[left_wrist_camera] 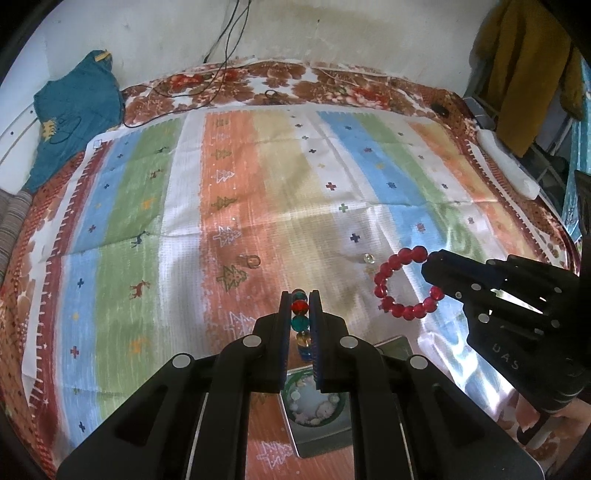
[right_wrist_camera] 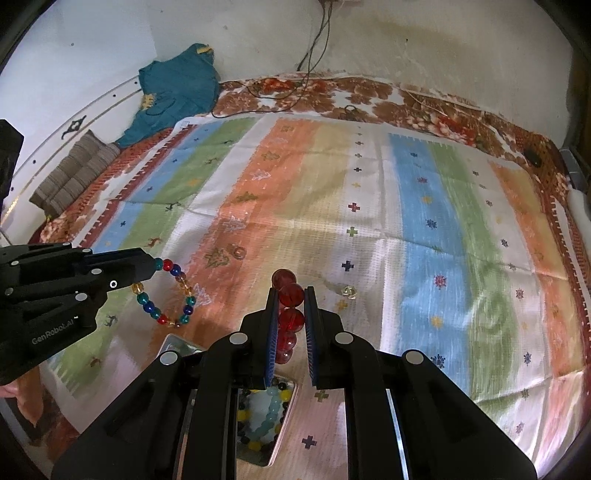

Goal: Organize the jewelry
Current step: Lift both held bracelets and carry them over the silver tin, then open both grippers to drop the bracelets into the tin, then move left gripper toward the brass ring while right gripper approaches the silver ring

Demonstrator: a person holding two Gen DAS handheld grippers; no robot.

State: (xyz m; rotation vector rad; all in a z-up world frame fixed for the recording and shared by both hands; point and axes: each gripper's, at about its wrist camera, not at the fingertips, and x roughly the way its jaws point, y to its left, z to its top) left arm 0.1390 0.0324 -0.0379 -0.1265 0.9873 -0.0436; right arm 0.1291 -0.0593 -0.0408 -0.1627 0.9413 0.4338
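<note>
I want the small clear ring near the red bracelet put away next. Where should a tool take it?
The clear ring looks to lie flat on the cloth, clear of the red bracelet. Come straight down, pinching across its outer rim; lying so low, it offers little from the side.

A home bedroom. A bed point(left_wrist_camera: 44, 206) with a brown floral bedsheet point(left_wrist_camera: 332, 86) fills the view, pushed against a stained white wall point(left_wrist_camera: 332, 33). On top of the bed lies a striped cloth point(left_wrist_camera: 258, 177) printed with trees and reindeer. At the bed's far left corner sits a teal garment point(left_wrist_camera: 74, 110); a mustard garment point(left_wrist_camera: 524, 66) hangs beyond its right edge.
</note>
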